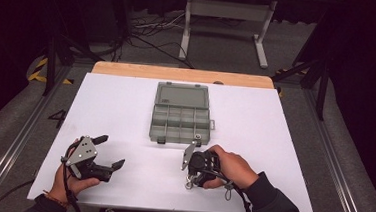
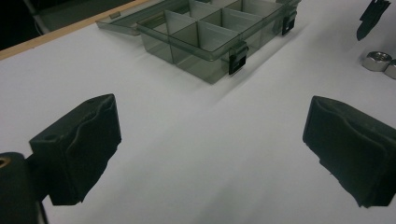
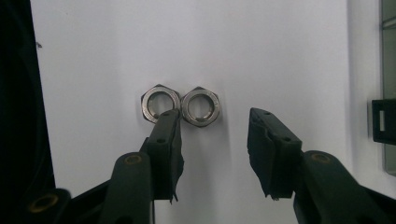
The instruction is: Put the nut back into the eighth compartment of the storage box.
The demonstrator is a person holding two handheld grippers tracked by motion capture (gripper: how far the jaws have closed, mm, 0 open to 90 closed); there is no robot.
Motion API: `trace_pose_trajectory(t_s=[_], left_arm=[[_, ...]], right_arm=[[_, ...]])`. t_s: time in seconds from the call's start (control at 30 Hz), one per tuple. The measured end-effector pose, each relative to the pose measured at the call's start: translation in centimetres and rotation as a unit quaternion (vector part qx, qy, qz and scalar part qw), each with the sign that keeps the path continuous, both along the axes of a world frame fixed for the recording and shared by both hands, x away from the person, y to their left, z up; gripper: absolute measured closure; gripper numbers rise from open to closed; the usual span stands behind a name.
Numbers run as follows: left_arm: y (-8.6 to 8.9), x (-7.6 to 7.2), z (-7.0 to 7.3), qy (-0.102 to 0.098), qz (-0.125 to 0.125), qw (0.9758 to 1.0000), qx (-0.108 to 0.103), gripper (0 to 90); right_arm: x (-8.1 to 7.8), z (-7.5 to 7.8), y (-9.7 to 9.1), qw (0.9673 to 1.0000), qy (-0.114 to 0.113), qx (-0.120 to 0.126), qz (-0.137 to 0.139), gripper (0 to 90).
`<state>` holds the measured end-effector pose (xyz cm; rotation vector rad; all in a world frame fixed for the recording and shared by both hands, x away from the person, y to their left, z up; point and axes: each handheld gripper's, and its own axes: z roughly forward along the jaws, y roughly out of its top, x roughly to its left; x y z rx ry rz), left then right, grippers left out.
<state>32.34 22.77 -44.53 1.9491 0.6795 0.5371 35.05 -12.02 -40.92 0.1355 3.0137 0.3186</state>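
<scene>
White matte tabletop bears two hexagonal steel nuts before the right gripper, jaws apart.

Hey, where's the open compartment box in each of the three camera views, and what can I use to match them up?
High view: the compartment box lies at table centre, lid open away from the person.
Left gripper view: top centre, beyond the jaws.
Right gripper view: a sliver at the right edge.
Shared landmark: the box's black latch.
</scene>
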Motion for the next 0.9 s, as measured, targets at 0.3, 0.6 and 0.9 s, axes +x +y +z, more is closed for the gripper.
trace_pose_trajectory(t_s=[0.3,0.6,0.9], left_arm=[[0.0,0.0,0.0,0.000,-0.001,1.0000,0.000,4.8],[0.0,0.0,0.0,0.000,-0.002,1.0000,-0.001,4.7],[0.0,0.0,0.0,0.002,-0.002,1.0000,-0.001,4.7]], right_arm=[[0.2,-0.5,0.4,1.0000,0.000,-0.008,0.002,55.9],[0.4,-0.9,0.1,0.9999,0.001,-0.017,-0.004,55.6],[0.6,-1.0,1.0,0.9998,0.000,-0.019,0.008,58.5]])
